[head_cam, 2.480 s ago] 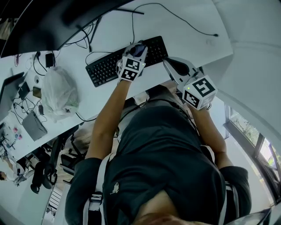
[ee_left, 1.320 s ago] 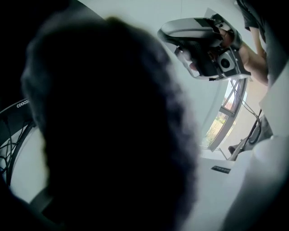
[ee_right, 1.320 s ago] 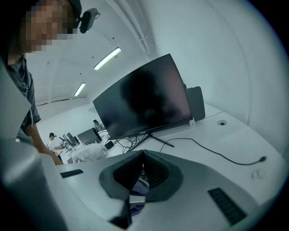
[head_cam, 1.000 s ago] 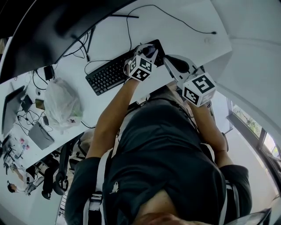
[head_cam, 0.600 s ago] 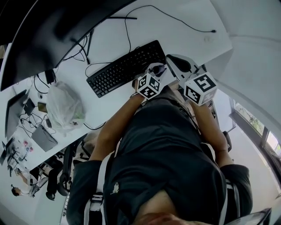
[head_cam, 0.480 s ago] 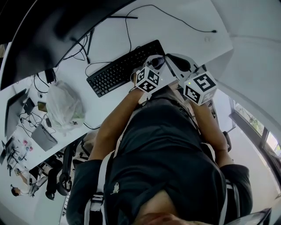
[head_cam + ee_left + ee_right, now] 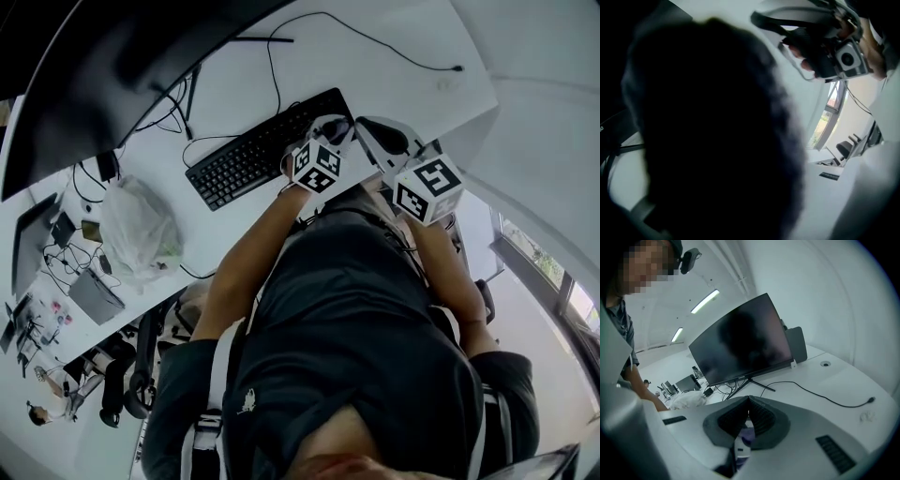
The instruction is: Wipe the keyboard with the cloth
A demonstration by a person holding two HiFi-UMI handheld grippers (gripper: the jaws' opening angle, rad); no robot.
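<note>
Cloth risk first: it hung bunched right over the left gripper camera, so a loose wad could snag a keycap, shove the keyboard along the desk, or slip out mid-stroke. Left jaws were buried in that dark fuzzy mass, judged clamped on the cloth, which sat at the keyboard's right end. Right gripper had its jaws together just beside the left one, with nothing nameable held, only a pale scrap behind the tips

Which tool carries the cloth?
The left tool: the dark fuzzy cloth fills its view. The right tool's jaws meet at their tips.
</note>
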